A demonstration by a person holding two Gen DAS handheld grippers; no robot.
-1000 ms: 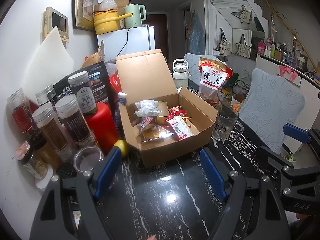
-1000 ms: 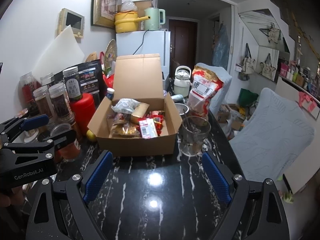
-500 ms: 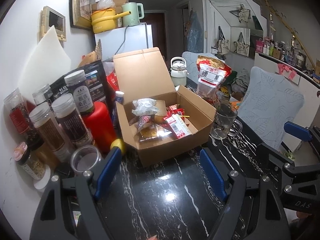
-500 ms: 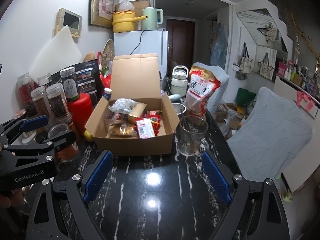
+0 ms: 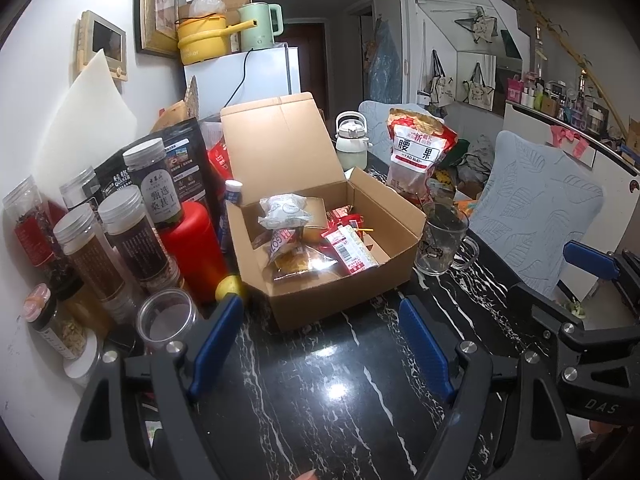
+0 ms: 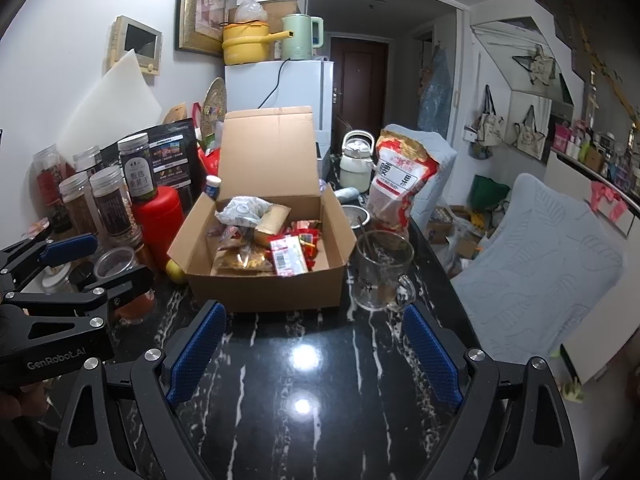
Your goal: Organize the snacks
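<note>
An open cardboard box (image 5: 328, 300) (image 6: 264, 288) stands on the black marble table (image 5: 320, 392), its lid raised. Inside lie several snacks: a white wrapped packet (image 5: 282, 210), a red-and-white packet (image 5: 352, 250) and a pastry in clear wrap (image 5: 296, 266). A tall red-and-white cashew bag (image 5: 418, 156) (image 6: 400, 180) stands behind the box to the right. My left gripper (image 5: 320, 305) hovers open just in front of the box, nothing between its fingers. My right gripper (image 6: 314, 310) is also open and empty, facing the box front.
Several lidded jars (image 5: 120, 240), a red canister (image 5: 192, 248) and an open clear jar (image 5: 166, 316) crowd the left side by the wall. A glass mug (image 6: 380, 272) stands right of the box. A pale blue chair back (image 5: 532, 208) lies beyond the table's right edge.
</note>
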